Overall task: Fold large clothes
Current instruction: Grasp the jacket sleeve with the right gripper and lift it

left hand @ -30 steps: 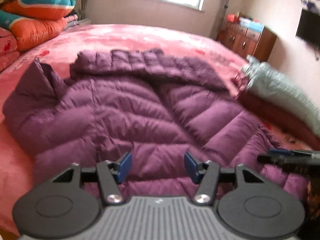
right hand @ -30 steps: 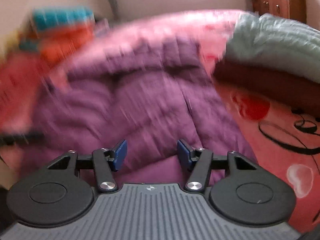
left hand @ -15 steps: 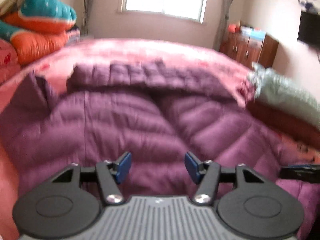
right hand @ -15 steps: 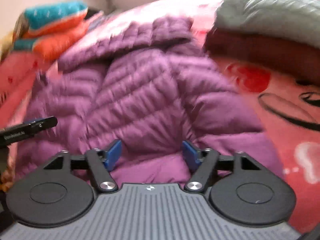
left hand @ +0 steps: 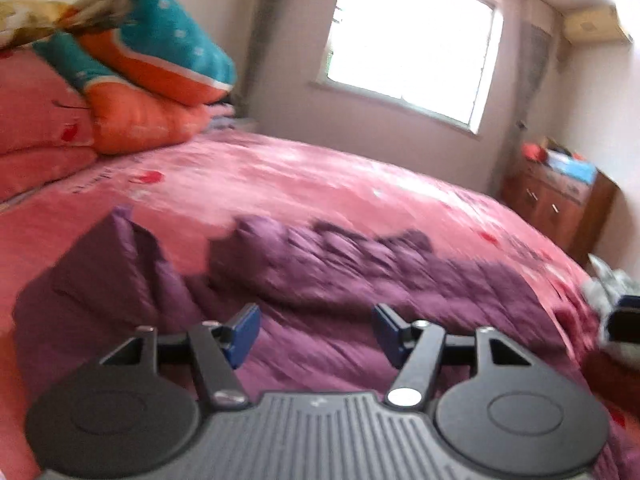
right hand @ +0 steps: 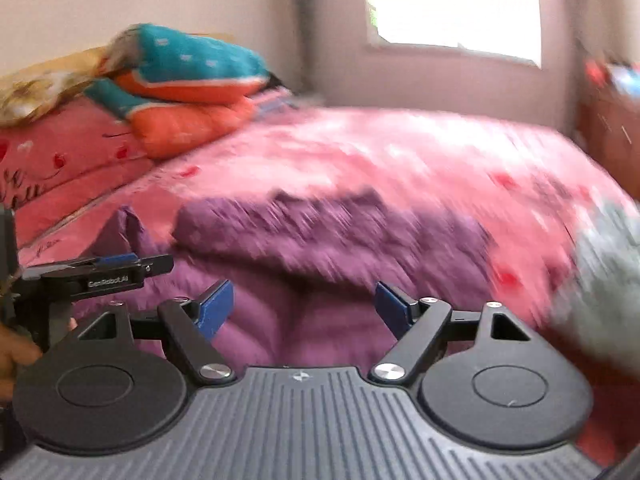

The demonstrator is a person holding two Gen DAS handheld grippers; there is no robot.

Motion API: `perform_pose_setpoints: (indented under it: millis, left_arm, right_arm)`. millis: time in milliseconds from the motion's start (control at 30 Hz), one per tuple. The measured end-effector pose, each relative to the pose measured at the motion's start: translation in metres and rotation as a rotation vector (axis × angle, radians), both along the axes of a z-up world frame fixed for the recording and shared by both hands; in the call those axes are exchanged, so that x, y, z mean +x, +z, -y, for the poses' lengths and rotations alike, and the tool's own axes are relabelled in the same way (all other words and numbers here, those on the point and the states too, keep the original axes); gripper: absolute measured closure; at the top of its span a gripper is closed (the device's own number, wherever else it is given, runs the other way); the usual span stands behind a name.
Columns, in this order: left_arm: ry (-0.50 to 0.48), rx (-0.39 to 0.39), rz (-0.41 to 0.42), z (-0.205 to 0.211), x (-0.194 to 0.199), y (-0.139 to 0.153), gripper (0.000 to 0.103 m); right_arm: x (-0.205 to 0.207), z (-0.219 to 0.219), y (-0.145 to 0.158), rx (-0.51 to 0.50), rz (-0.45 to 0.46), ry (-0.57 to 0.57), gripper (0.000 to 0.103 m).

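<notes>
- Purple puffer jacket point(left hand: 360, 292) spread flat on pink bedspread point(left hand: 320, 184), collar end toward the window point(left hand: 412, 44), one sleeve bunched up at left.
- Left gripper point(left hand: 316, 334) above the jacket's near edge, jaws parted and just been opening a little, nothing between the blue pads point(left hand: 242, 332), no contact with fabric.
- Right gripper point(right hand: 304, 308) also over the near part of the jacket point(right hand: 320, 248), jaws spread wide, just been opening, nothing gripped.
- Left gripper point(right hand: 96, 274) seen side-on at left edge of right wrist view, hand point(right hand: 16, 354) on its handle.
- Stacked quilts, teal and orange point(left hand: 152, 64), at far left on the bed.
- Grey-green garment point(right hand: 604, 280) at right edge, beside the jacket; heavy blur there.
- Wooden cabinet point(left hand: 556, 208) by far wall at right.
</notes>
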State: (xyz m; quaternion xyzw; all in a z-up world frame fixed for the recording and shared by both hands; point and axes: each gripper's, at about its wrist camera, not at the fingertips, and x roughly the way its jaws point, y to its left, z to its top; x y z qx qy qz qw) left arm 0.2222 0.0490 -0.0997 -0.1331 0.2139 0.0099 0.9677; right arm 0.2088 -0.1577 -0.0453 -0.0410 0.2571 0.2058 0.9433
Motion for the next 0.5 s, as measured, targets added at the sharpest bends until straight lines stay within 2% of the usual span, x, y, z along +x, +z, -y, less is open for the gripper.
perform_pose_setpoints:
  millis: [67, 133, 233, 300, 367, 400, 500]
  left_arm:
    - [0.062, -0.016, 0.020, -0.021, 0.002, 0.000, 0.037]
    - [0.118, -0.022, 0.024, -0.041, 0.004, -0.001, 0.036]
    - [0.193, -0.067, 0.014, -0.067, 0.009, -0.007, 0.036]
    - [0.240, -0.082, 0.008, -0.081, 0.010, -0.010, 0.036]
    - [0.268, -0.095, 0.004, -0.092, 0.011, -0.012, 0.036]
    - [0.276, -0.110, 0.004, -0.097, 0.010, -0.013, 0.035]
    - [0.288, -0.136, -0.001, -0.108, 0.010, -0.014, 0.032]
  right_arm:
    - [0.025, -0.025, -0.009, -0.056, 0.040, 0.075, 0.010]
    - [0.044, -0.058, -0.019, -0.095, 0.075, 0.147, 0.020]
    - [0.070, -0.095, -0.040, -0.141, 0.098, 0.215, 0.026]
    - [0.090, -0.117, -0.053, -0.156, 0.111, 0.247, 0.026]
    - [0.104, -0.136, -0.066, -0.160, 0.120, 0.267, 0.016]
    - [0.108, -0.146, -0.073, -0.175, 0.123, 0.278, 0.007]
    - [0.124, -0.172, -0.094, -0.229, 0.133, 0.302, 0.006]
